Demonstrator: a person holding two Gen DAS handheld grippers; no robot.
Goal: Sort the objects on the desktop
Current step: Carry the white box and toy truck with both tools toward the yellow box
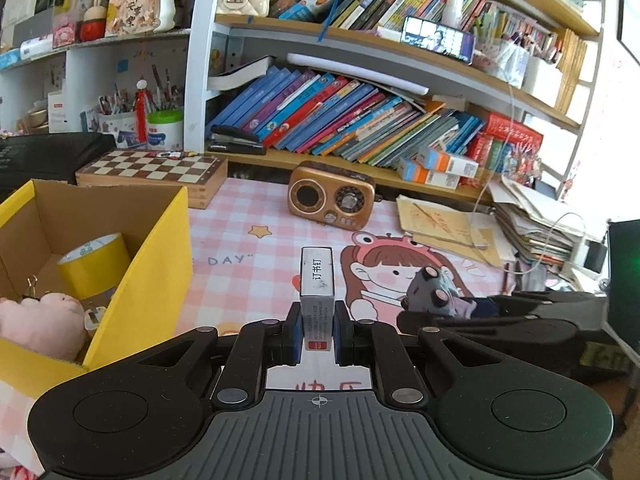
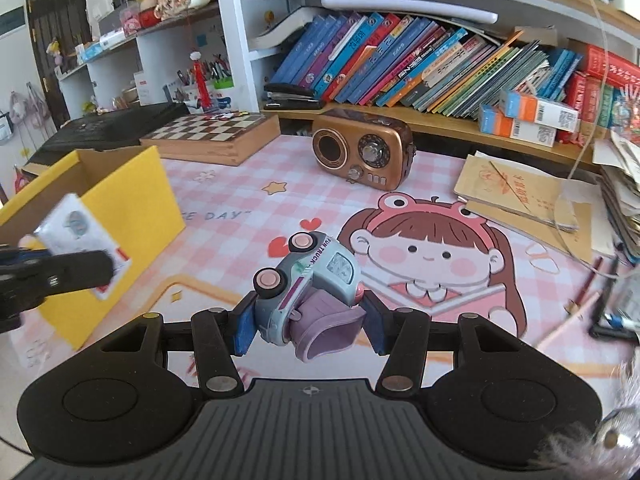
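Observation:
My left gripper (image 1: 317, 330) is shut on a small grey staples box (image 1: 317, 292) held above the pink desk mat (image 1: 256, 272), just right of the yellow cardboard box (image 1: 152, 276). The right wrist view shows this staples box (image 2: 80, 240) beside the yellow box (image 2: 120, 216). My right gripper (image 2: 308, 320) is shut on a grey-blue toy truck (image 2: 308, 280) with pink wheels, tilted on its side. The toy truck (image 1: 430, 290) also shows at the right of the left wrist view. The yellow box holds a yellow tape roll (image 1: 94, 268) and a pink plush pig (image 1: 44, 320).
A brown retro radio (image 2: 362, 148) stands at the back of the mat. A chessboard box (image 2: 212, 136) lies back left. Notebooks (image 2: 516, 196) and paper stacks (image 2: 624, 196) sit at the right, with pencils (image 2: 568, 320). Bookshelves (image 2: 400, 64) rise behind.

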